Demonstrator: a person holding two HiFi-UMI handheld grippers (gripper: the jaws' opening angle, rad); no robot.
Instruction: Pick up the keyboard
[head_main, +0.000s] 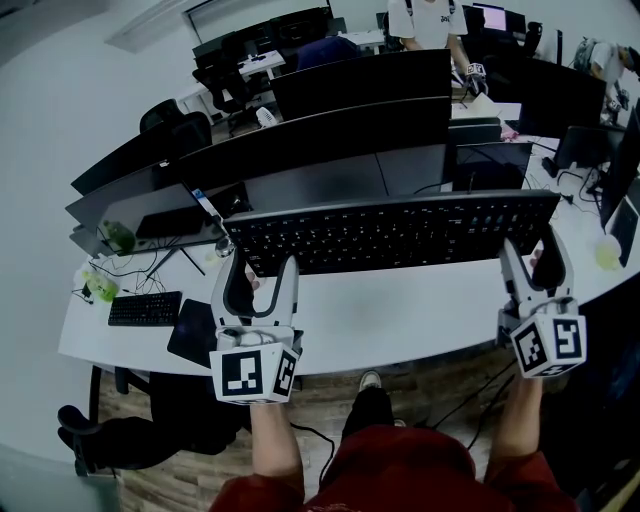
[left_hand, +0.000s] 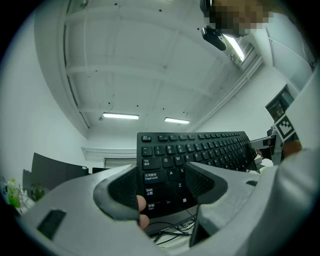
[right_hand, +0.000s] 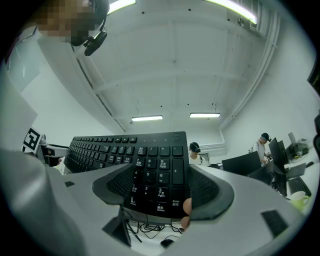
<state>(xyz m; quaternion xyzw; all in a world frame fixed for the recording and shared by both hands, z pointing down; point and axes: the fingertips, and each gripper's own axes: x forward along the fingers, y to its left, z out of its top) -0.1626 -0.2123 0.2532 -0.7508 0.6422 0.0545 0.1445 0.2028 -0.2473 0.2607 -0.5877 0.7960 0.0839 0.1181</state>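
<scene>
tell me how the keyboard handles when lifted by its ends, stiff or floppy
Probably stiff: the keyboard spans straight between the left tongs and right tongs without sagging. Likely light for its length, since it looks slim. It could tip if one end lets go.

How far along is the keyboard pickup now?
Done: the left claw and right claw are each closed on one end of the keyboard, and it looks raised off the desk. In hand: both claws carry it between them. Left: apparently nothing; the lift looks complete.
</scene>
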